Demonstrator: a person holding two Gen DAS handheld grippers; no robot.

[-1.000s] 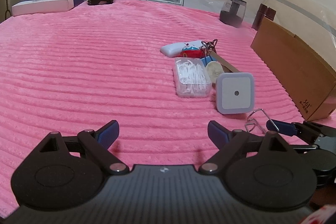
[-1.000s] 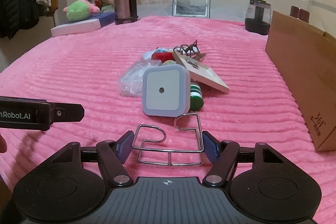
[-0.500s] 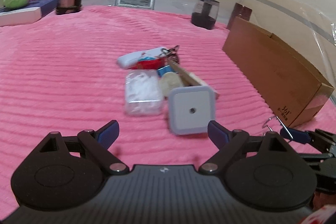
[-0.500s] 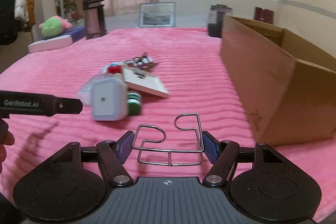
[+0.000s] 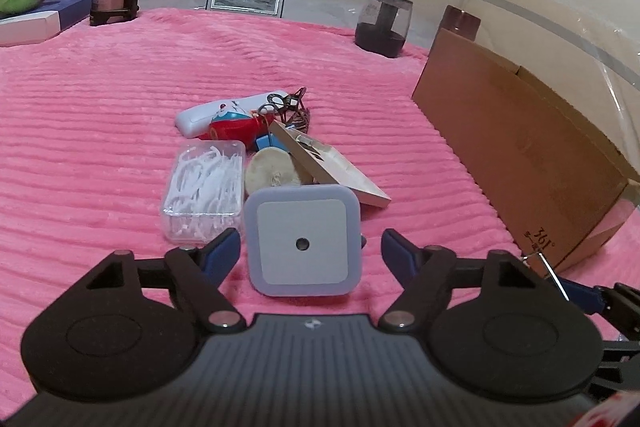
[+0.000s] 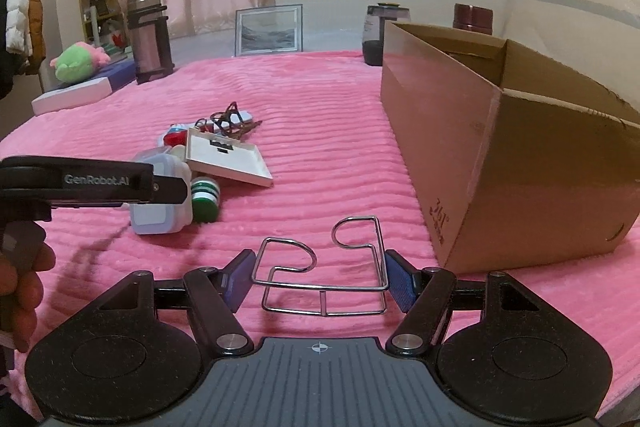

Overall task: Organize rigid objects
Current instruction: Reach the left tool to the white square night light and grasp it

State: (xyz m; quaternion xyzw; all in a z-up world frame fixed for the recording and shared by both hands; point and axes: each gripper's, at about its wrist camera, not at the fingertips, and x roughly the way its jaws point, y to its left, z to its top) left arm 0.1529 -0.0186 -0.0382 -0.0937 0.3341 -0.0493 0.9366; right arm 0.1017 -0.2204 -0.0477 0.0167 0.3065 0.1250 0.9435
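On the pink bed (image 5: pixel 100 115), a night light (image 5: pixel 302 241) between closing jaws.
The left hand-held gripper (image 5: pixel 310 247) straddles it without contact; the right hand-held gripper (image 6: pixel 320 277) clamps a wire rack (image 6: pixel 322 269).

Ribbed plush pink blanket (image 5: pixel 100 115), glossy wire rack (image 6: pixel 322 279), matt cardboard box (image 6: pixel 500 163), smooth plastic night light (image 5: pixel 303 241).

Left gripper (image 5: pixel 310 251) nearer, jaws closing around night light (image 5: pixel 303 241)

left gripper (image 5: pixel 311 251) jaws closing around square night light (image 5: pixel 303 241), not yet touching.
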